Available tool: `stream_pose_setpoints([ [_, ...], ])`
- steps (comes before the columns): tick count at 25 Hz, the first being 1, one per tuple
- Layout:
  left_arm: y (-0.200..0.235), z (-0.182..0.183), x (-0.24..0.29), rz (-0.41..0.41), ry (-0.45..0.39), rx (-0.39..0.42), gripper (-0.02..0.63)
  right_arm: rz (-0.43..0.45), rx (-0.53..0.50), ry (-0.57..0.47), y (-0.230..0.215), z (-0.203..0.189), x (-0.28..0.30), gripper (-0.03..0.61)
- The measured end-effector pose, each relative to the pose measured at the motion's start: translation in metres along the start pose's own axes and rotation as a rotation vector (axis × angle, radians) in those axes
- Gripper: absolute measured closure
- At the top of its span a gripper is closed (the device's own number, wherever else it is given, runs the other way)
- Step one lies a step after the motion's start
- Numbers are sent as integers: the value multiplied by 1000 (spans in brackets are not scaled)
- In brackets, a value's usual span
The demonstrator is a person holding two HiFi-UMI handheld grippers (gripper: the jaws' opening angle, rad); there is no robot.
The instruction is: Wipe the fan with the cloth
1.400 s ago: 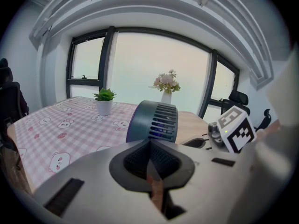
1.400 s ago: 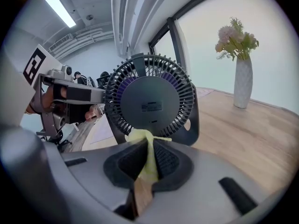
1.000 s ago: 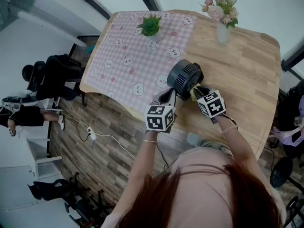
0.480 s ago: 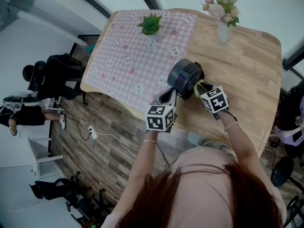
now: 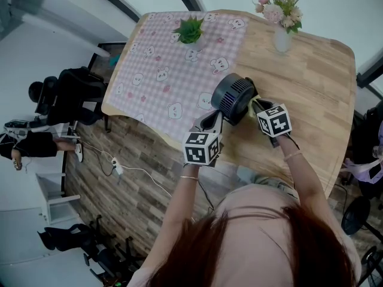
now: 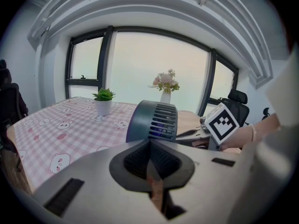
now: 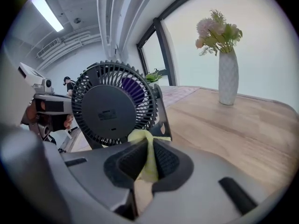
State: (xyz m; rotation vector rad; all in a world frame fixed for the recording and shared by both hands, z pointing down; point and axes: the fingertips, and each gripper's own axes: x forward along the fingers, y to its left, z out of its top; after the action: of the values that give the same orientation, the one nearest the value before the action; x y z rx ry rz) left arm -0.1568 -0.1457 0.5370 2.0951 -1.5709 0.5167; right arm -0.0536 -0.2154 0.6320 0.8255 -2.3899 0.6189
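the right claw (image 7: 147, 158) is clenched on the yellow cloth (image 7: 142, 138). the fan (image 7: 114, 107) stands just ahead, rear grille facing it, axis level. the left claw (image 6: 150, 162) is pinched together, empty, with the fan side-on just ahead.

Steep overhead view; gripper views close beside fan (image 5: 233, 97)

The fan (image 5: 233, 97), mid-frame, is dark grey with purple blades; the cloth (image 7: 145, 146) is pale yellow. A pink-and-white checked tablecloth (image 5: 167, 70) printed with white bear faces covers the upper left of the light wooden table (image 5: 311, 82). The vase (image 5: 281, 40), upper right, is white with pink flowers, and the plant (image 5: 190, 31) is green.
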Motion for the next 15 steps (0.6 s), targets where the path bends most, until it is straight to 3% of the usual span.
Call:
stream_pose_setpoints([
  [15,0,0,0,-3,1,0,603,-3,139,-61,-20,11,-2,548],
])
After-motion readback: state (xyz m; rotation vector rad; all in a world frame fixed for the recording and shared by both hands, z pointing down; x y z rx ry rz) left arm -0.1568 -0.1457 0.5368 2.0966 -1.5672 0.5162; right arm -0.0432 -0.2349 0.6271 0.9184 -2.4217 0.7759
